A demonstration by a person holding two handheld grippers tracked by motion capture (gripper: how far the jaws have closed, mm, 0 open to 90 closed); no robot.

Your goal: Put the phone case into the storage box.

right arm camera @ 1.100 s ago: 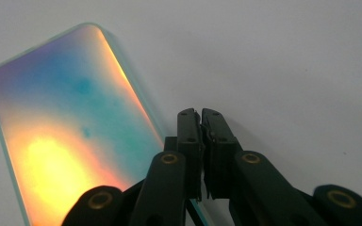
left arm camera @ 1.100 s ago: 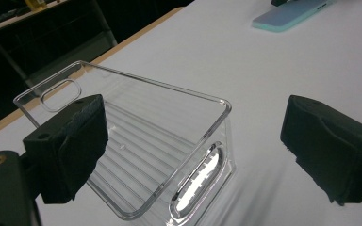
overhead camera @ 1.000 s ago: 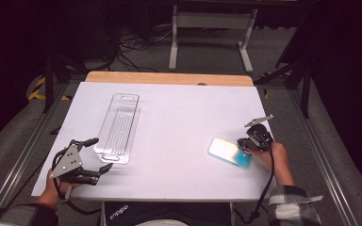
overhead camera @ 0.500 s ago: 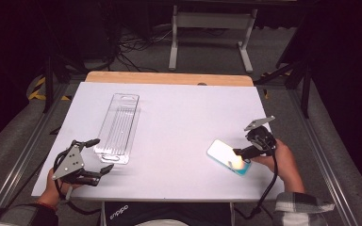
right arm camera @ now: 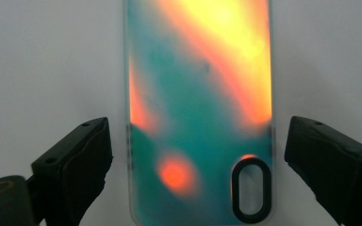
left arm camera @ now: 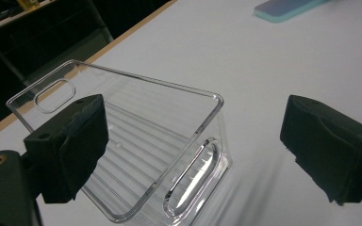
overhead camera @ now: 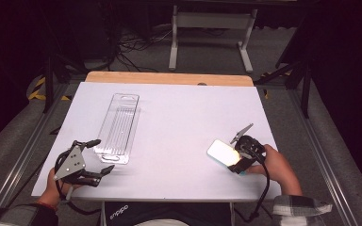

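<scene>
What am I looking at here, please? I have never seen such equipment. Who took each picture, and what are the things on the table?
No robot is here: a person holds a hand tool with two black jaws in each hand. The high view comes from a fixed camera above the white table. The other two pictures come from small cameras riding on each tool, looking along its jaws.

On the table lie a clear plastic package and a colourful phone case, face down, with a camera cut-out.

The left gripper stands open beside the package's near end, holding nothing. The right gripper has just been opening; the phone case lies between its jaws, which do not touch it. Nothing is held now.
</scene>
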